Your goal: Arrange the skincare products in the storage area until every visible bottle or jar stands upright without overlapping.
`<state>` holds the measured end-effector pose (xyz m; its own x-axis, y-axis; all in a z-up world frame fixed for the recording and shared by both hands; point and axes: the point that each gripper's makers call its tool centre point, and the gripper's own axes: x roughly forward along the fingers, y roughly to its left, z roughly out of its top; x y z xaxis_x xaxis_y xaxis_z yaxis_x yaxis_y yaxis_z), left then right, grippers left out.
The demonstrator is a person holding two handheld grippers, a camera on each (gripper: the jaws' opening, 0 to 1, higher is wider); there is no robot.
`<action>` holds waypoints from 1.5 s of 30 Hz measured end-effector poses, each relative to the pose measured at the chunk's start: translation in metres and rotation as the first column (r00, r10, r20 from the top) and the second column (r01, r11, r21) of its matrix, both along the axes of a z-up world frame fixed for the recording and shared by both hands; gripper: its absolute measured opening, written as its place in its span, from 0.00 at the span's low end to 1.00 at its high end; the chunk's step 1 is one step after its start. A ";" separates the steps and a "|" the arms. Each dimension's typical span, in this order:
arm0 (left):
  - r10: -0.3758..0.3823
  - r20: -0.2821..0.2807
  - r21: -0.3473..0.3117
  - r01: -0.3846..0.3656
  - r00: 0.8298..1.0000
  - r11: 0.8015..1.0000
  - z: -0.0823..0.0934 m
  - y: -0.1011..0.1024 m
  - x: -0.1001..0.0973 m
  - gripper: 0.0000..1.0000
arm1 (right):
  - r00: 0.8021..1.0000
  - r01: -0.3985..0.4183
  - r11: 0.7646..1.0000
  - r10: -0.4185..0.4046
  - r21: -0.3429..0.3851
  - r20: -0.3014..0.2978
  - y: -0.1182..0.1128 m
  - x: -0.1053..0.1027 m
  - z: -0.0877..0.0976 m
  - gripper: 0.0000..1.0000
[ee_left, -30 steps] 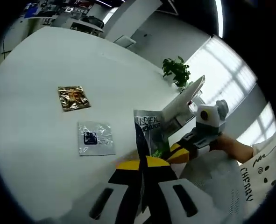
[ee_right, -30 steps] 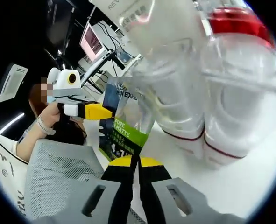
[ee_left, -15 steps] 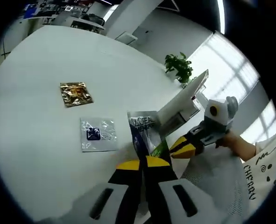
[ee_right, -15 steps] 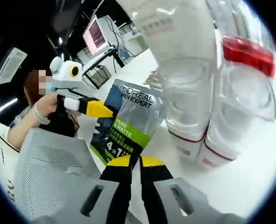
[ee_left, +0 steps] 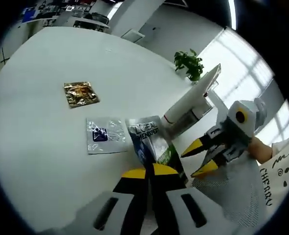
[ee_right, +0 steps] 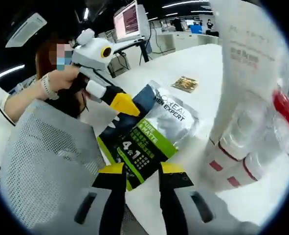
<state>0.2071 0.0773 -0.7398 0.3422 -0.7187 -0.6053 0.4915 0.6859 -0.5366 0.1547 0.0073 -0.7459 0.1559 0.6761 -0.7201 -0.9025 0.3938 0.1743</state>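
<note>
Table (ee_left: 46, 63): a white round top is seen in the left gripper view, with the items gathered toward its near edge.
Gold sachet (ee_left: 80, 93): it is laid flat on the table, furthest left, apart from the other items; it is also seen far back in the right gripper view.
Clear sachet (ee_left: 105, 135): a flat packet with a dark blue square is laid just beside the grey pouch, on its left.
Grey pouch (ee_left: 148, 143): the printed sachet with a green lower band is pinched at its lower edge and held tilted above the table edge; in the right gripper view (ee_right: 151, 134) it is seen in front, slanted.
Left gripper (ee_left: 149, 172): its yellow-tipped jaws are pressed together on the grey pouch.
Tube and bottles (ee_left: 188, 105): a white tube and clear red-banded bottles are grouped to the right of the pouch, leaning as seen; whether they stand upright cannot be told.
Right gripper (ee_right: 141, 169): its jaws are parted, with the pouch's lower edge between them; no contact can be made out.
</note>
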 end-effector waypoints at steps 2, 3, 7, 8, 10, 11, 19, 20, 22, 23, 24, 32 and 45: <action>-0.012 -0.001 0.017 0.012 1.000 1.000 -0.002 -0.001 -0.002 0.00 | 0.999 -0.038 0.999 0.038 -0.009 0.016 0.006 -0.007 0.001 0.35; -0.017 -0.002 0.021 0.017 1.000 1.000 -0.002 -0.002 -0.003 0.00 | 0.999 -0.049 0.999 0.049 -0.009 0.023 0.009 -0.009 0.001 0.36; -0.049 -0.014 0.034 0.049 0.999 0.998 -0.004 -0.008 -0.008 0.00 | 0.994 -0.100 0.994 0.102 -0.050 0.041 0.013 -0.016 -0.005 0.41; -0.059 -0.019 0.042 0.059 0.998 0.997 -0.005 -0.009 -0.009 0.00 | 0.992 -0.115 0.991 0.119 -0.069 0.050 0.012 -0.017 -0.007 0.42; -0.071 -0.016 0.077 0.072 0.997 0.994 -0.008 -0.008 -0.011 0.00 | 0.990 -0.129 0.988 0.134 -0.086 0.055 0.011 -0.020 -0.010 0.43; -0.079 -0.017 0.095 0.080 0.997 0.992 -0.009 -0.007 -0.012 0.00 | 0.989 -0.129 0.987 0.135 -0.092 0.057 0.011 -0.020 -0.012 0.43; -0.130 -0.042 0.140 0.134 0.991 0.981 -0.018 -0.011 -0.022 0.00 | 0.986 -0.150 0.981 0.158 -0.124 0.059 0.008 -0.022 -0.018 0.47; -0.131 -0.045 0.143 0.136 0.990 0.980 -0.018 -0.011 -0.022 0.00 | 0.985 -0.155 0.980 0.162 -0.126 0.055 0.008 -0.022 -0.019 0.48; -0.134 -0.044 0.158 0.140 0.990 0.977 -0.019 -0.009 -0.023 0.00 | 0.983 -0.164 0.978 0.173 -0.131 0.055 0.009 -0.023 -0.020 0.50; -0.136 -0.045 0.164 0.141 0.990 0.976 -0.020 -0.008 -0.023 0.00 | 0.983 -0.169 0.977 0.178 -0.133 0.054 0.009 -0.023 -0.020 0.51; -0.134 -0.047 0.168 0.140 0.990 0.976 -0.021 -0.008 -0.023 0.00 | 0.982 -0.173 0.976 0.181 -0.131 0.051 0.010 -0.023 -0.020 0.52; -0.133 -0.050 0.176 0.140 0.990 0.974 -0.022 -0.007 -0.023 0.00 | 0.970 -0.216 0.961 0.232 -0.173 0.079 0.009 -0.025 -0.023 0.53; -0.187 0.046 0.207 0.174 0.981 0.963 -0.016 -0.005 -0.014 0.02 | 0.969 -0.203 0.960 0.225 -0.192 0.105 0.007 -0.007 -0.024 0.45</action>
<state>0.1932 0.0727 -0.7561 0.2609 -0.6378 -0.7246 0.6463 0.6730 -0.3597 0.1477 0.0141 -0.7698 0.1174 0.5658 -0.8161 -0.9791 0.2035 0.0002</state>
